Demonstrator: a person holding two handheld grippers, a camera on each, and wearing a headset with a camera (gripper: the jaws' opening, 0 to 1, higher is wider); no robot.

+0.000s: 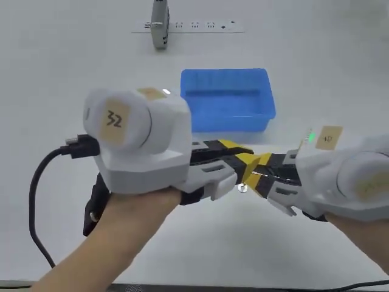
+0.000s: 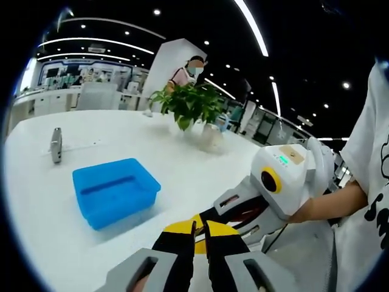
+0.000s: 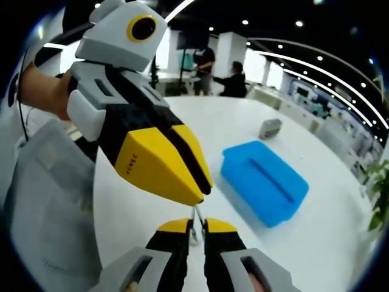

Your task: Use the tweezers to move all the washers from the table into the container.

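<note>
In the right gripper view my right gripper (image 3: 196,234) is shut on thin metal tweezers (image 3: 195,220). The tweezers run up to the closed yellow tips of my left gripper (image 3: 203,190), which reaches in from the left and seems to pinch their far end. In the head view the left gripper (image 1: 243,159) and the right gripper (image 1: 260,173) meet tip to tip above the white table. A small silver washer (image 1: 243,188) lies just below them. The blue container (image 1: 228,97) stands behind them and looks empty; it is also in the left gripper view (image 2: 115,191) and the right gripper view (image 3: 266,182).
A white power strip (image 1: 188,26) and a grey metal object (image 1: 160,24) lie at the table's far edge. A black cable (image 1: 36,182) trails from the left gripper. A potted plant (image 2: 188,103) stands at the table's far side. People stand in the background.
</note>
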